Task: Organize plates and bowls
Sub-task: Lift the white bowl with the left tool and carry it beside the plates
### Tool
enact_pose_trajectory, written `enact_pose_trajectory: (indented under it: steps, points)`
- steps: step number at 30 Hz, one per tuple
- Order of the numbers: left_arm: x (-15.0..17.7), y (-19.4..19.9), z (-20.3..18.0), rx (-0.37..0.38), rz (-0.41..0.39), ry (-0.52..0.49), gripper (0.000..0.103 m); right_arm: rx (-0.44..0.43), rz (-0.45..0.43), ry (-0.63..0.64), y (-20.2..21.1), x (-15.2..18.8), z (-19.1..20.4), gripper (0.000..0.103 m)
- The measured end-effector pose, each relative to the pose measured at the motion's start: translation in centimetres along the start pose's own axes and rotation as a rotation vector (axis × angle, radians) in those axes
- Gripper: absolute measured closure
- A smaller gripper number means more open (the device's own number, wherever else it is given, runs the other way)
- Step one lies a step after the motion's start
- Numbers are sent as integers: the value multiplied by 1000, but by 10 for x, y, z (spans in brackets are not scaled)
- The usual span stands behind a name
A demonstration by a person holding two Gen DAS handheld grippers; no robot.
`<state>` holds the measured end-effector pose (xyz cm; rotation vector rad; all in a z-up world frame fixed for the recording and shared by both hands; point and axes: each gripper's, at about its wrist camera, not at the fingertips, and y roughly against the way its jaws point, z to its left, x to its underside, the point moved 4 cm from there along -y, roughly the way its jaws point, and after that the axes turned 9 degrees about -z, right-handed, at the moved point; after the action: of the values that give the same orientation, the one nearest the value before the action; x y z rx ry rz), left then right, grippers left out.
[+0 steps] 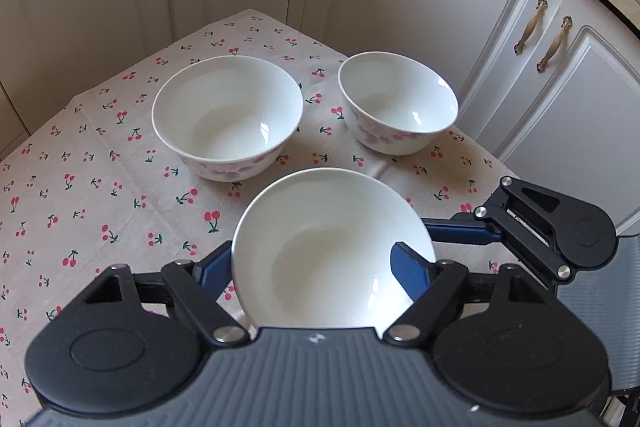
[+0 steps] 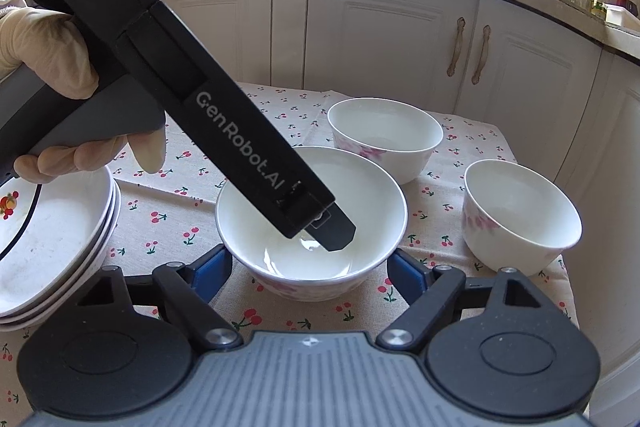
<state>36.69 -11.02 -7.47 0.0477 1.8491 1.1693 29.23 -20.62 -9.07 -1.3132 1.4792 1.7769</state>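
The surface point(image 2: 168, 203) wears a pale cloth printed with red cherries and stands in front of white cabinet doors point(image 2: 384, 39) with curved bronze handles. Taking the near bowl point(image 2: 311, 223) as the landmark: a stack of shallow plates point(image 2: 60, 239), the top one with a dark ring and a fruit print, sits to its left, close but not touching. A second bowl point(image 2: 386, 137) with pink flowers on its side stands just behind the near bowl and to the right, and a third bowl point(image 2: 520, 215) stands further right, near the edge of the cloth; all three are upright and none touch. The left gripper point(image 1: 324, 267), held in a gloved hand point(image 2: 52, 59), reaches down from above, one finger inside the near bowl by its bottom and the other outside; from its own camera its blue pads point(image 1: 408, 267) sit on either side of the bowl's wall, but whether they press it cannot be told. The right gripper point(image 2: 310, 273) sits low just in front of the near bowl, its blue pads point(image 2: 212, 269) spread wide apart on both sides of the bowl's base, not touching it.
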Motion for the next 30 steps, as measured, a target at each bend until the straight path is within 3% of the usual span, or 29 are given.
enact_pose_trajectory:
  steps: [14, 30]
  points:
    - [8, 10, -10, -5, 13, -2, 22, -31, 24, -29, 12, -3, 1, 15]
    - [32, 55, -49, -20, -30, 16, 22, -58, 17, 53, 68, -2, 24, 15]
